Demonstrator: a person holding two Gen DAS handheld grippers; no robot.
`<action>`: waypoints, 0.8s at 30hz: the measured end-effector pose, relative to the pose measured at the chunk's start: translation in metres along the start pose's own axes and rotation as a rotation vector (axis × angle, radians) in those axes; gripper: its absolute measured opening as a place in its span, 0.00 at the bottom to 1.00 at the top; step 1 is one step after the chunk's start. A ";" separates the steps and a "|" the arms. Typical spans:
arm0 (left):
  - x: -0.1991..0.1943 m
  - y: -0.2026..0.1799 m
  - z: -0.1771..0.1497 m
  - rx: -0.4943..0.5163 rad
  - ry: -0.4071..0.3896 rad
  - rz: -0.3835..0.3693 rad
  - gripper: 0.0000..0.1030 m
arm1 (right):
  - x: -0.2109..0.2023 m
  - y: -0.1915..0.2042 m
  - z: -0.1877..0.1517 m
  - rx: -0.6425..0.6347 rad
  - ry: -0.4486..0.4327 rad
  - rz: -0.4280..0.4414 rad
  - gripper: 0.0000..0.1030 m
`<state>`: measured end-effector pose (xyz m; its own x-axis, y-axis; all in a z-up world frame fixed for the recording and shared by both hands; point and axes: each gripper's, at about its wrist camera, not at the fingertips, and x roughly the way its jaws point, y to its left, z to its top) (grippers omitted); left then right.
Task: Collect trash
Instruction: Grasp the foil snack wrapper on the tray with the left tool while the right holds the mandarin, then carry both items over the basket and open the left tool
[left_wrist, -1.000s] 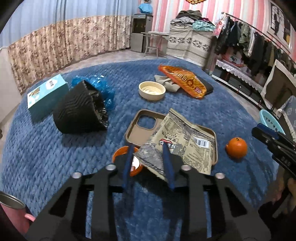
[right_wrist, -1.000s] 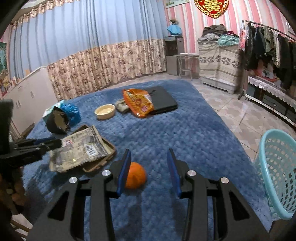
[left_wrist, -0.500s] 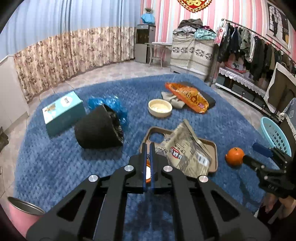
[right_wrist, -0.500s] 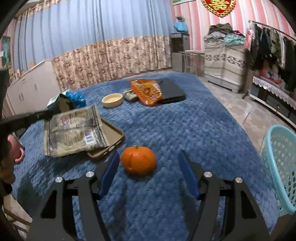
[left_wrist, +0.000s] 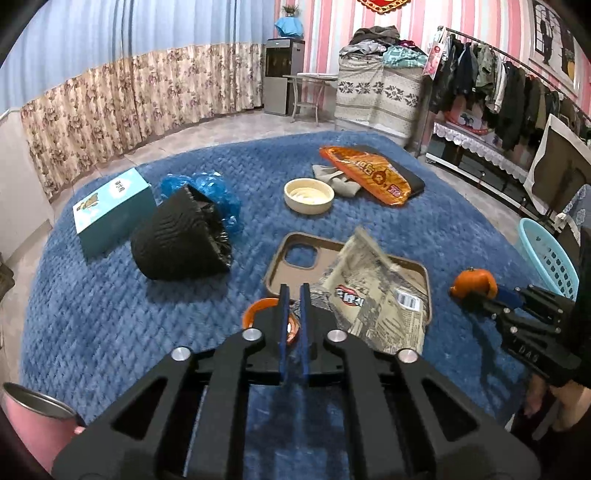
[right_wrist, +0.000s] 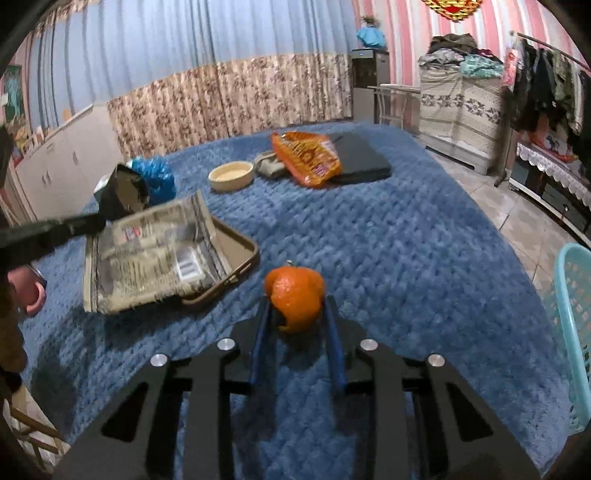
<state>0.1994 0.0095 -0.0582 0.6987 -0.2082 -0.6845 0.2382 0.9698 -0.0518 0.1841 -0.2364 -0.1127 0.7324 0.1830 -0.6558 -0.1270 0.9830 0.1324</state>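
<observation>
My left gripper is shut on a corner of a crumpled newsprint snack wrapper, lifted above a brown phone case. In the right wrist view the wrapper hangs blurred from the left gripper's tip. My right gripper is shut on an orange peel, squeezed between the blue fingers just above the blue blanket. The peel and right gripper also show in the left wrist view. An orange snack bag lies farther back.
A black bin lined with a bag lies on its side, with blue plastic and a teal box beside it. A cream bowl, an orange lid, a pink cup, and a turquoise basket are around.
My left gripper closed on the wrapper and lifted it off the phone case. My right gripper moved onto the orange peel and closed on it.
</observation>
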 end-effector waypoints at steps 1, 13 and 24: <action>-0.001 -0.004 -0.001 0.002 -0.005 -0.004 0.15 | -0.001 -0.002 -0.001 0.006 -0.003 -0.001 0.28; -0.007 -0.036 0.016 0.052 -0.036 -0.043 0.01 | -0.025 -0.020 0.005 0.026 -0.064 -0.028 0.27; -0.035 -0.082 0.051 0.157 -0.142 -0.058 0.00 | -0.079 -0.079 0.011 0.075 -0.160 -0.130 0.27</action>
<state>0.1896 -0.0692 0.0073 0.7660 -0.2900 -0.5737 0.3757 0.9261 0.0334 0.1434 -0.3287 -0.0631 0.8371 0.0441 -0.5453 0.0215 0.9933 0.1133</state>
